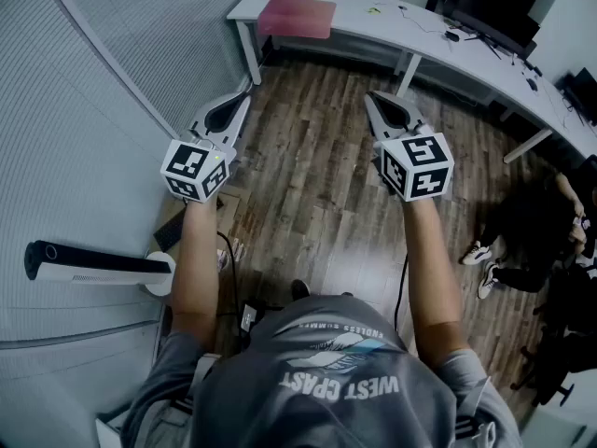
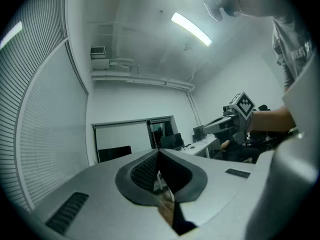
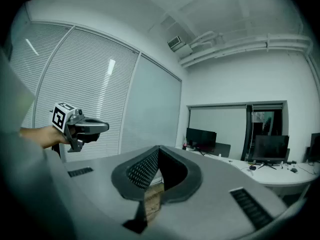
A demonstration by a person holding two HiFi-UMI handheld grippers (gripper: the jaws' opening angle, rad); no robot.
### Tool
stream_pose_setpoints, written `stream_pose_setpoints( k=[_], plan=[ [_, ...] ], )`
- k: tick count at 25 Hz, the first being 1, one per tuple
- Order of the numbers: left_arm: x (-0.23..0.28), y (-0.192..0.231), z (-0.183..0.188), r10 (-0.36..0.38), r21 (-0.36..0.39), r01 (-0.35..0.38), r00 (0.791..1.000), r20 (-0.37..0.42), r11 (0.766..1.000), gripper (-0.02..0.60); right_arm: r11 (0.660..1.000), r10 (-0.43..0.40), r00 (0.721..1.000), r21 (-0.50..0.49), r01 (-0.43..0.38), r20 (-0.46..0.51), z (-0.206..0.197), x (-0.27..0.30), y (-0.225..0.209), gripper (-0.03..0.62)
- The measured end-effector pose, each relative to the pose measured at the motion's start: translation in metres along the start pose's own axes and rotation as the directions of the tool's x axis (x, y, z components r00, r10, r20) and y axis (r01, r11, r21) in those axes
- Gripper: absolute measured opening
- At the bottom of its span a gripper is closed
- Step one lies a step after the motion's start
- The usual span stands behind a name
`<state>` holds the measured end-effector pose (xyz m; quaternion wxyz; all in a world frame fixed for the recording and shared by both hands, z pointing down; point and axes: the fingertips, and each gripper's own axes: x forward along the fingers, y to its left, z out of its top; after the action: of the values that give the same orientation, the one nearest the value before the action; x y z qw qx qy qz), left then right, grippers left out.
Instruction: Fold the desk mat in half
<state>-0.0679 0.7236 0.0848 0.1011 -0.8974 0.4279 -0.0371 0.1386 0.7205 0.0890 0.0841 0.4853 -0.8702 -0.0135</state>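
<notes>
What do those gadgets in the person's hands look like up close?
The left gripper and right gripper are pale grey, tapered shells with dark, textured pads. Each carries a white cube printed with black square markers. The person wears a grey short-sleeved T-shirt with lettering.

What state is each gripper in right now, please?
Left gripper: closed, holding nothing.
Right gripper: closed, holding nothing.

Floor (image 1: 308,185): wood, slight sheen. Desk (image 1: 392,35): smooth white. Mat (image 1: 297,17): matt. Left tool (image 1: 246,95), right tool (image 1: 370,97): matt grey plastic.
</notes>
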Motion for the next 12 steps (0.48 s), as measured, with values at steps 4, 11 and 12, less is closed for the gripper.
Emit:
stream_pose_setpoints(
  k=[4, 11, 12],
  plan=[
    [-0.002, 0.015, -0.010, -0.004, -0.004, 0.004, 1.000, 0.005, 1.000, 0.015, 1.000, -0.006, 1.000, -0.003, 0.006, -0.004, -0.004, 0.014, 0.008, 0.018],
    [0.006, 0.039, -0.023, -0.010, -0.024, 0.010, 1.000, 0.013, 1.000, 0.015, 1.000, -0.018, 1.000, 0.004, 0.018, -0.009, -0.006, 0.038, 0.007, 0.018],
    [0.007, 0.043, -0.024, -0.010, -0.028, 0.011, 1.000, 0.016, 1.000, 0.015, 1.000, -0.020, 1.000, 0.011, 0.020, -0.001, -0.005, 0.041, 0.006, 0.018]
  ],
)
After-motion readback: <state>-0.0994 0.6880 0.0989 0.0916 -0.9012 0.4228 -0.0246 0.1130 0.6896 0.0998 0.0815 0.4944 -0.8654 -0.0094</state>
